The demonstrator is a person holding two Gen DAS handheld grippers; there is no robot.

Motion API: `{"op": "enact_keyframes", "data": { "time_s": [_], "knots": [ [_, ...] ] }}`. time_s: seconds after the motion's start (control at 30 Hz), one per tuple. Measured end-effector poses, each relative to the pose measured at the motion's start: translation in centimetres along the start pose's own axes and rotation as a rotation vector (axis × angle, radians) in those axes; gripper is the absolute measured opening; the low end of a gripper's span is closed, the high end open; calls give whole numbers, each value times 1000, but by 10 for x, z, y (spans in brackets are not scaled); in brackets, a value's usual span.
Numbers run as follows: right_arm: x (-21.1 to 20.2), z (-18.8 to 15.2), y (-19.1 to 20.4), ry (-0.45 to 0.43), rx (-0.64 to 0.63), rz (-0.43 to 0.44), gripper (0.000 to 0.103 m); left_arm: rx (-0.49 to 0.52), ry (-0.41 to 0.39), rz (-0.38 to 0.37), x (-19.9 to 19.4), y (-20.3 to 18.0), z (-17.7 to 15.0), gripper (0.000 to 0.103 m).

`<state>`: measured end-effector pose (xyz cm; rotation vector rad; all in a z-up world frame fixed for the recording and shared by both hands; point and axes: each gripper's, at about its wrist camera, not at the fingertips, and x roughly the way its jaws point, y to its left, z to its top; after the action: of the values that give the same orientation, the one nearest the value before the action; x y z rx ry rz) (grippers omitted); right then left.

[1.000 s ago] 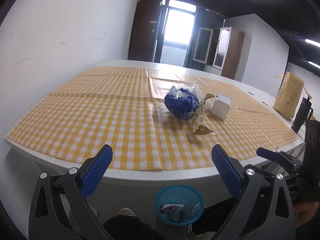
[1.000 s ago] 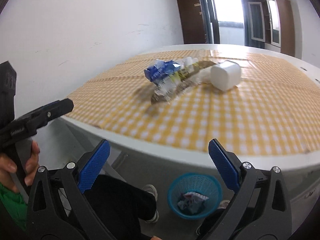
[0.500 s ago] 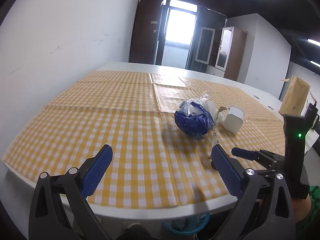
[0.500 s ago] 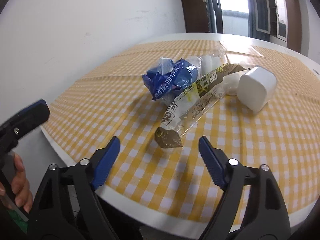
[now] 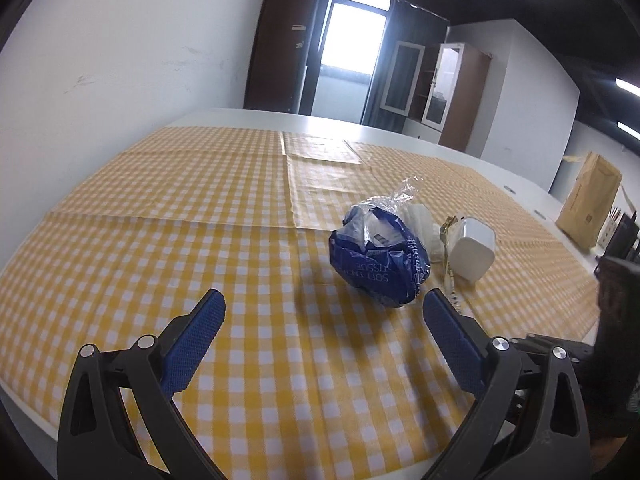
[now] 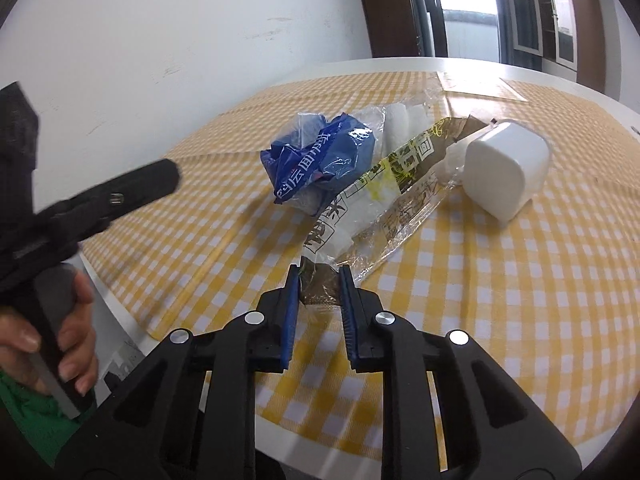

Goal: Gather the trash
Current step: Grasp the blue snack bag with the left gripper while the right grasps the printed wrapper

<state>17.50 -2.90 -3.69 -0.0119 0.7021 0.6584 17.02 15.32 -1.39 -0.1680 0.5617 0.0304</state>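
Right gripper (image 6: 319, 285) nips the long wrapper's (image 6: 394, 184) near end; left gripper (image 5: 320, 312) gapes empty.
First pickup under way; next, lift it off the table (image 6: 500, 300) cleanly.

The right gripper (image 6: 319, 276) has advanced and narrowed around the long wrapper's (image 6: 384, 200) near end.

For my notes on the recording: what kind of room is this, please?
Probably an office or meeting room: a large white table with a yellow checked cloth, glass-door cabinets and a balcony door behind.
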Motion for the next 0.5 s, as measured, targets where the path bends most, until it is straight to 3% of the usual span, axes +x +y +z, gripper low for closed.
{"op": "enact_keyframes", "data": {
  "time_s": [0.23, 0.5],
  "knots": [
    [-20, -6, -10, -14, -23, 13, 15, 84, 6, -28, 26, -32, 18, 97],
    [-52, -27, -13, -18, -76, 35, 14, 110, 70, -72, 55, -38, 26, 96]
  ]
}}
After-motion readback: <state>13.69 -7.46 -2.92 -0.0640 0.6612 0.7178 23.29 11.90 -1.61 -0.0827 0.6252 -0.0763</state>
